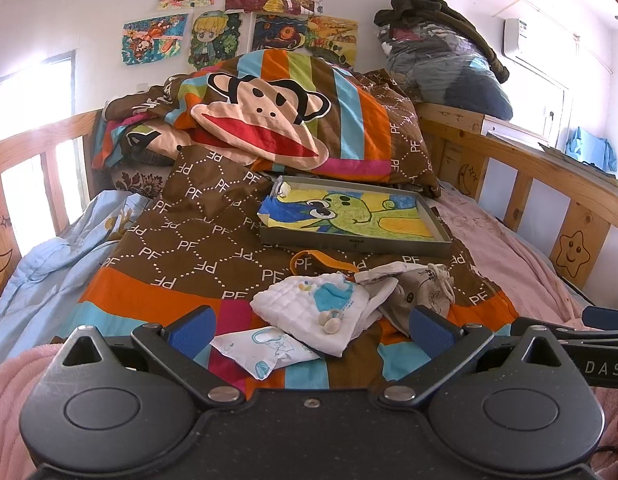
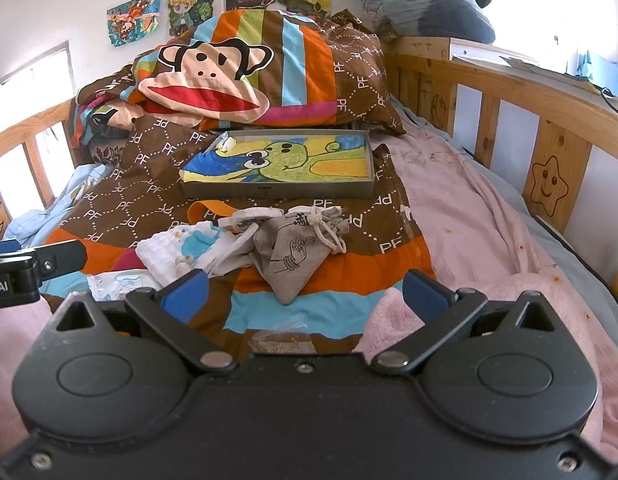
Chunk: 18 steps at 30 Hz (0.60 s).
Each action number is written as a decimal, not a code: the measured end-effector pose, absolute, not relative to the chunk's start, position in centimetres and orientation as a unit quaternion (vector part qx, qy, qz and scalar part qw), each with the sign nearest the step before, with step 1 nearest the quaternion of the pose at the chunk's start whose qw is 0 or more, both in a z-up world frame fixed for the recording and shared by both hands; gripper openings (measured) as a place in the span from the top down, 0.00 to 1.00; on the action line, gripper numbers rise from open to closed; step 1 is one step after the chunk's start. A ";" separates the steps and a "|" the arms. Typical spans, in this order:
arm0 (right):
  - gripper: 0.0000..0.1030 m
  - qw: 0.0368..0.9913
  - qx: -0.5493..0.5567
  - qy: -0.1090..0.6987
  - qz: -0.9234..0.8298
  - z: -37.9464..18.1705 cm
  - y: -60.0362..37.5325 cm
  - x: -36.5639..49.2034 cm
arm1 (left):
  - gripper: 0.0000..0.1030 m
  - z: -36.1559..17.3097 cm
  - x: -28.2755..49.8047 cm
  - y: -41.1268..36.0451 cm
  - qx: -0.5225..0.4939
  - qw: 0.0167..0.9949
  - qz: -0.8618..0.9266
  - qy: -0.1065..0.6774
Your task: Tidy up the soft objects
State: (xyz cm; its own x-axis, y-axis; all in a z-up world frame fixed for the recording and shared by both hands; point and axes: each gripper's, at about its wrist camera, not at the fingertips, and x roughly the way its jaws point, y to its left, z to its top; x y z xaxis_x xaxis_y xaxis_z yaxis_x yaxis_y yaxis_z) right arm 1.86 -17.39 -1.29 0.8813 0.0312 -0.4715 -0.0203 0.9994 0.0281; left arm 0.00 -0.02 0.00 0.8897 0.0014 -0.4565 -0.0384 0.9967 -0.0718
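Wooden-railed bed (image 2: pixel 509 92) under a brown patchwork quilt (image 1: pixel 197 248), grey tray (image 1: pixel 357 242) on top. Just before the tray: white muslin cloth (image 1: pixel 309 304), grey drawstring pouch (image 2: pixel 297 256). Left hand-held gripper (image 1: pixel 309 330) and right hand-held gripper (image 2: pixel 305 292) both spread wide, holding nothing.

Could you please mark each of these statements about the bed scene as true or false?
1. Both grippers are open and hold nothing. True: the left gripper and the right gripper each show spread fingers with only bedding between them.
2. The grey tray stands on the pink blanket. False: it rests on the brown patterned quilt; the pink blanket lies to its right.
3. The grey drawstring pouch lies in the tray. False: it lies on the quilt, nearer the grippers than the tray.
4. A white cloth with a blue print lies left of the pouch. True.
5. The tray holds folded cloths. False: only a coloured drawing lines it.
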 end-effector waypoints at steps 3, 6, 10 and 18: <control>0.00 0.970 0.012 0.244 0.013 -1.3 -17.4 1.9 | 0.01 0.0 0.0 0.0 -0.039 0.971 0.010 0.235; 0.00 0.970 0.012 0.244 0.013 -1.3 -17.3 1.9 | 0.01 0.0 0.0 0.0 -0.040 0.971 0.010 0.235; 0.00 0.969 0.013 0.245 0.014 -1.4 -17.3 1.9 | 0.01 0.0 0.0 0.0 -0.040 0.971 0.010 0.235; 0.00 0.969 0.013 0.245 0.014 -1.4 -17.4 1.9 | 0.01 0.0 0.0 0.0 -0.040 0.971 0.010 0.235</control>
State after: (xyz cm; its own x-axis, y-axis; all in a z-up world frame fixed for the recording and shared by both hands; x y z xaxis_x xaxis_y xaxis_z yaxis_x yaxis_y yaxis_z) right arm 1.87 -17.38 -1.36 0.8794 0.0332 -0.4748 -0.0200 0.9993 0.0329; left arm 0.01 -0.01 0.00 0.8890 0.0006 -0.4579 -0.0385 0.9966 -0.0734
